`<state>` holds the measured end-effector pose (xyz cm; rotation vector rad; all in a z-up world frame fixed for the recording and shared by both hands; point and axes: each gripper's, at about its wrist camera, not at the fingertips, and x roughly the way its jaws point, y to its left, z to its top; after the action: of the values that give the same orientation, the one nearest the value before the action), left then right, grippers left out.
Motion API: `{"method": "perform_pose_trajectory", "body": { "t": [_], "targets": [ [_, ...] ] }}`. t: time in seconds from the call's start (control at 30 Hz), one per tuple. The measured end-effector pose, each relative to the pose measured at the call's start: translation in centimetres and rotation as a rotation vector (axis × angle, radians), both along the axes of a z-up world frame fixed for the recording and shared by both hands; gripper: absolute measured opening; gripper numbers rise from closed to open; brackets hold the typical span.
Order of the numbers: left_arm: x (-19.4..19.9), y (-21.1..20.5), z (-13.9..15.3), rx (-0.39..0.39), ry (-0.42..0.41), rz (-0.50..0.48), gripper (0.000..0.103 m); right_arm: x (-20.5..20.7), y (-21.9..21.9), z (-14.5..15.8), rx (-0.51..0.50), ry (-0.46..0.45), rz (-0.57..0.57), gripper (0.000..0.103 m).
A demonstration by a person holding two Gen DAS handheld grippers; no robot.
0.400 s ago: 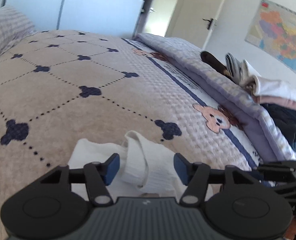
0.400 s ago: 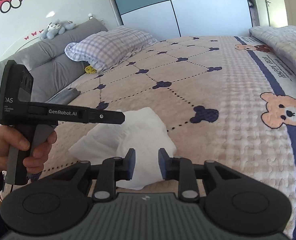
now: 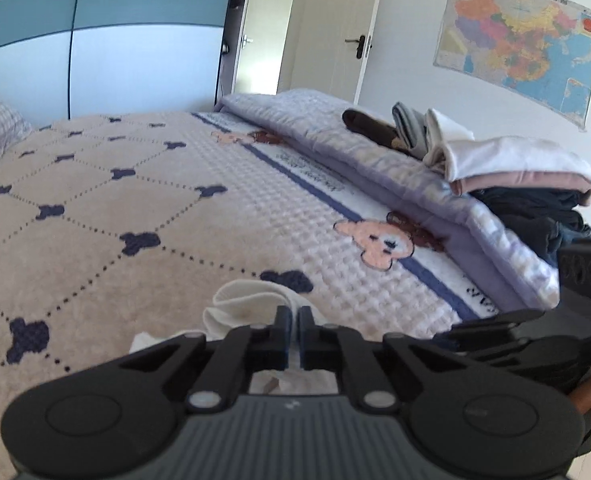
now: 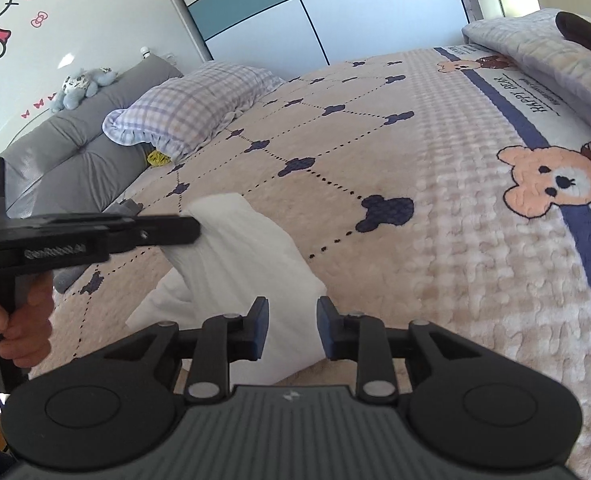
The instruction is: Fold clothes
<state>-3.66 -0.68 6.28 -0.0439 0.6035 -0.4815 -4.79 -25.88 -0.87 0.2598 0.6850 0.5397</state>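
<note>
White garment [image 4: 239, 264] is pinched and lifted by the left gripper [image 3: 294, 336]; the right gripper [image 4: 291, 328] gapes wide around its near edge, folded clothes [image 3: 511, 168] far right.

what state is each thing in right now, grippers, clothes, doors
left gripper: shut on the white knit garment
right gripper: open, straddling the garment's near edge
white knit garment: one end lifted off the bed, bunched
stack of folded clothes: folded, piled on the lilac quilt
white room door: closed
checked pillow: lying against the grey headboard
</note>
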Motion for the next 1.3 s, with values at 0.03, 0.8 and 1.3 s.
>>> {"method": "perform_pose_trajectory", "body": {
  "t": [0.03, 0.8, 1.3],
  "targets": [
    [-0.3, -0.1, 1.5, -0.013, -0.023, 0.003, 0.004, -0.3, -0.1, 0.1, 0.012, 0.0, 0.0, 0.031],
    [-14.4, -2.0, 30.3, 0.023, -0.616, 0.096, 0.004, -8.4, 4.6, 9.5, -0.006, -0.224, 0.019, 0.072],
    [-8.1, -0.9, 8.9, 0.194, -0.114, 0.234, 0.01, -8.6, 3.0, -0.2, -0.154, 0.103, -0.134, 0.072]
  ]
}}
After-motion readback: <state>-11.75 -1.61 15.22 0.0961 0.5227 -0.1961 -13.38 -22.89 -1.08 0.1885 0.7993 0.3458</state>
